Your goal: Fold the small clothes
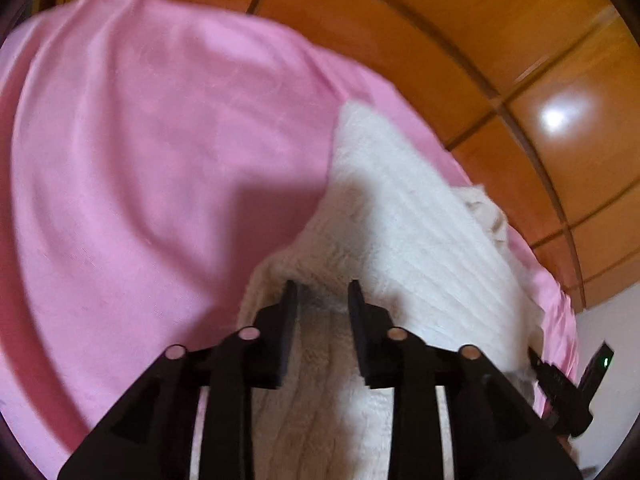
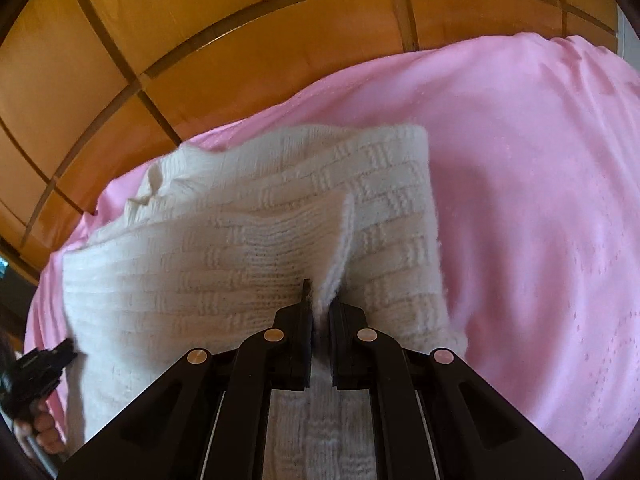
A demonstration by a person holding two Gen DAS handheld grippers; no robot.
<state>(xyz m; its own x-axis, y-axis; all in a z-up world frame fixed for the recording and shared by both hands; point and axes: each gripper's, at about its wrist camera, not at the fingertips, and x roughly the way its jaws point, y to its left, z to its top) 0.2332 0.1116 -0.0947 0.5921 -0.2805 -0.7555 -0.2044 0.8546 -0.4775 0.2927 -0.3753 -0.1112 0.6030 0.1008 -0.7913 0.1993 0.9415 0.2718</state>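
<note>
A cream knitted garment (image 2: 248, 248) lies on a pink sheet (image 2: 540, 200); it also shows in the left wrist view (image 1: 400, 220). My right gripper (image 2: 320, 304) is shut on a raised fold of the knit near its right side. My left gripper (image 1: 322, 296) is over the garment's edge with its jaws apart, cloth lying between and under them. The left gripper also shows at the lower left of the right wrist view (image 2: 44, 364), at the garment's left edge. The right gripper shows at the right edge of the left wrist view (image 1: 560, 392).
The pink sheet (image 1: 140, 160) covers a bed. Orange wooden panels (image 2: 240, 40) stand behind it, also in the left wrist view (image 1: 520, 60). A person's fingers (image 2: 44, 432) hold the left gripper's handle.
</note>
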